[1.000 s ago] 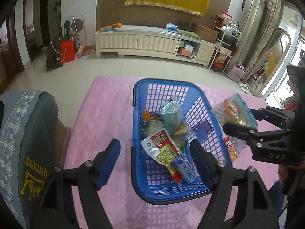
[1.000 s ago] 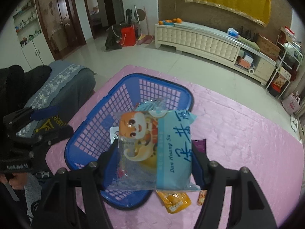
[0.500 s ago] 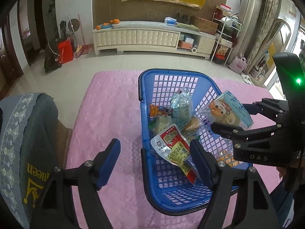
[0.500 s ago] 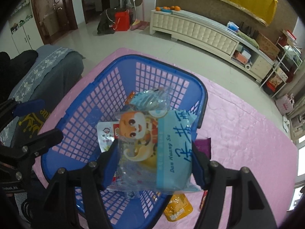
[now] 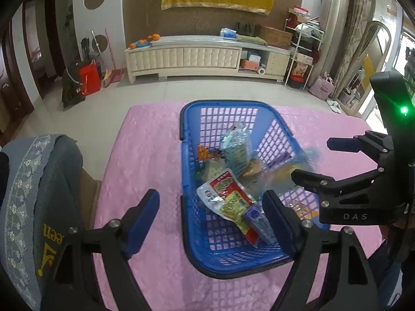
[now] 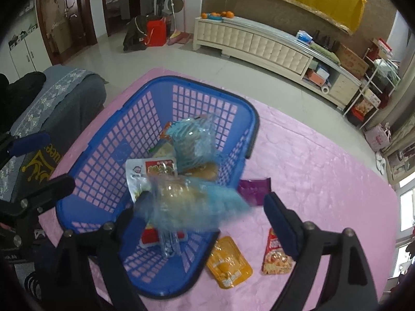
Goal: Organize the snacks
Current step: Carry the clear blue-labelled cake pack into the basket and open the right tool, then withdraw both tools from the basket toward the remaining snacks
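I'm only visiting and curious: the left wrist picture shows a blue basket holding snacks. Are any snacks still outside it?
Observer: Yes. The right wrist view shows three on the pink cloth beside the blue basket: a purple packet, an orange packet and a red packet.
Operator: And that blur over the basket?
Observer: A blue-and-clear snack bag, between the fingers of the right gripper, whose jaws have just been opening.

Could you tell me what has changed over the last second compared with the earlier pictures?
The right gripper carried the blue-labelled snack pack over the blue basket; its jaws have just been opening, and the blurred pack is dropping in. The left gripper stays empty. The snacks on the pink cloth are unmoved.
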### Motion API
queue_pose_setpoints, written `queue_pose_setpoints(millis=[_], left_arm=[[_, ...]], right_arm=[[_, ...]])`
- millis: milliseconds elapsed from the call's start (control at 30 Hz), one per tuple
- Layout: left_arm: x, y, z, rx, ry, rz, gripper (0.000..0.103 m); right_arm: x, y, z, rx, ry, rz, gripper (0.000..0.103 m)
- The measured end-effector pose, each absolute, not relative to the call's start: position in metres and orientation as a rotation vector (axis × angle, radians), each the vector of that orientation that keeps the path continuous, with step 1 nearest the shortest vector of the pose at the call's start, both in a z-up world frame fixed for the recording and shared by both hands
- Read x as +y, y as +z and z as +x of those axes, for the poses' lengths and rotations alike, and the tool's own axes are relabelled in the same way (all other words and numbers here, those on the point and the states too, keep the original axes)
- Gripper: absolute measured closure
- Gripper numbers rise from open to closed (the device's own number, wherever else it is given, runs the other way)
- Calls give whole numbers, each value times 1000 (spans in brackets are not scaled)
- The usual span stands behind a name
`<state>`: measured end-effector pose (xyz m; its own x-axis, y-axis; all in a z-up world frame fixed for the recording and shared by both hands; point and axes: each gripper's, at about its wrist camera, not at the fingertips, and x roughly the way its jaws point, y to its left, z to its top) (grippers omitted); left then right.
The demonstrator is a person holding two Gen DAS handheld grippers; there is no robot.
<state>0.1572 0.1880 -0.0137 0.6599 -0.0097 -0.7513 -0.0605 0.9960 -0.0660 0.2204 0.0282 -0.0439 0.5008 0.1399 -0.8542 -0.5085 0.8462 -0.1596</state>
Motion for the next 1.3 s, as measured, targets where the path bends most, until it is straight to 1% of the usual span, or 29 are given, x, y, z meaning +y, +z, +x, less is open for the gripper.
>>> queue_pose_setpoints(millis=[367, 667, 1067, 1300], left_arm=[[146, 4, 151, 846, -7, -67, 23], [99, 7, 149, 856, -36, -44, 23], [21, -5, 142, 884, -99, -23, 23], [-7, -21, 139, 903, -83, -100, 23]], right_arm=[[-27, -11, 208, 927, 358, -354, 13], [-79, 0, 194, 906, 339, -288, 13], [-151, -4, 178, 916, 309, -224, 13], [-184, -12, 172, 928, 305, -213, 13]])
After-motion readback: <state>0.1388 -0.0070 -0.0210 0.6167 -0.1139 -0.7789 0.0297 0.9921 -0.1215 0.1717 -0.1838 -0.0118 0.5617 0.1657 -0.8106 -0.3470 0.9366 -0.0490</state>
